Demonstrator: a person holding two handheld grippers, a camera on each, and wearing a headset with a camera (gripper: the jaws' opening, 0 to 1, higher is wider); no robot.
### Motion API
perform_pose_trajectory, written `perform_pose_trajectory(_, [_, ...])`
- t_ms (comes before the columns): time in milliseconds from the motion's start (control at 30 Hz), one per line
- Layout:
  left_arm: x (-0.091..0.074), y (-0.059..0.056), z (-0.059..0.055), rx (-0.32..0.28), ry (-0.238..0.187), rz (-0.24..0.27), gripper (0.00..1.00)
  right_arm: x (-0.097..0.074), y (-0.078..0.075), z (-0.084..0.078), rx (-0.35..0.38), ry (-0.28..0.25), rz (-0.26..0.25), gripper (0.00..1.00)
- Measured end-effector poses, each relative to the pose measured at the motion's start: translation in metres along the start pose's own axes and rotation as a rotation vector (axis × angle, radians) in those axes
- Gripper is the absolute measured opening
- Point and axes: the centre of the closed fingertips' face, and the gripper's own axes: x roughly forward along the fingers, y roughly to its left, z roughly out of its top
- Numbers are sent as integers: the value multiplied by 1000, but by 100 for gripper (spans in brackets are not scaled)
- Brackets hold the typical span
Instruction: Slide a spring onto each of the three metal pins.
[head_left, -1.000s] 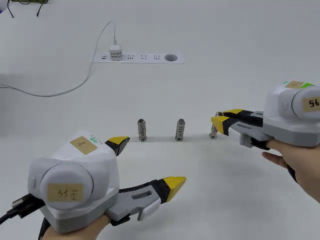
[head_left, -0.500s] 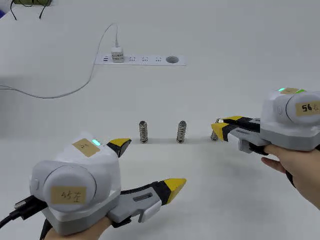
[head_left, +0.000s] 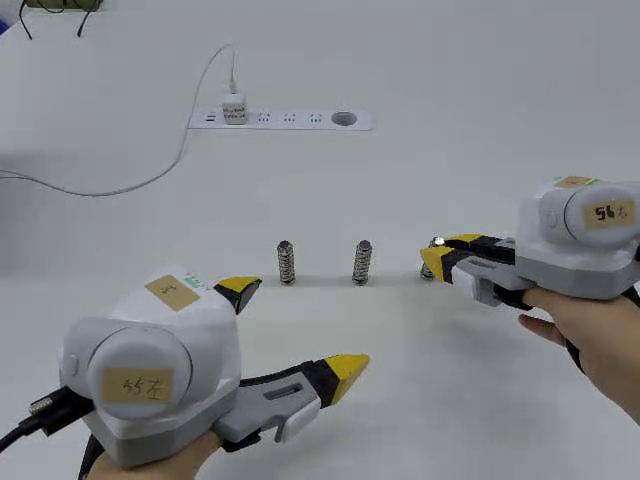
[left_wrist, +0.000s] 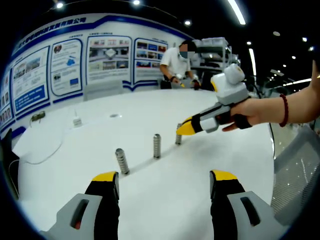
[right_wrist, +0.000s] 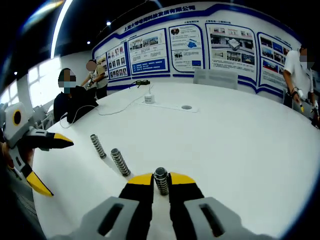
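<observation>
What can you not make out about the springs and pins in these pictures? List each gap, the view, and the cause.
- Third spring: its base, in the right gripper view, is hidden between the jaws of the right gripper.
- Pins inside the left spring and middle spring: head view, covered by coils, too small.
- Power strip sockets: head view, too small to count.

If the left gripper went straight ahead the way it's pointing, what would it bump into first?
Probably the middle spring, which stands almost dead ahead between the open jaws of the left gripper. The nearest spring sits off toward one jaw; depth is unclear.
</observation>
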Motion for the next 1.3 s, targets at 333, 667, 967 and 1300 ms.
perform_pose_trajectory(333, [-1,5,1,-3,10,9,75,-6,1,1,23,11,4,23])
perform_pose_trajectory(667, [-5,16,5,-27,22,18,77,-25,10,8,12,11,23,34])
perform_pose_trajectory(967, [-15,23,11,-24,30,39,81,-45,21,10,-14,6,31,45])
perform_pose_trajectory(1300, [-28,23,13,-9,46,44,84,-67,38,12,-2,-5,59,56])
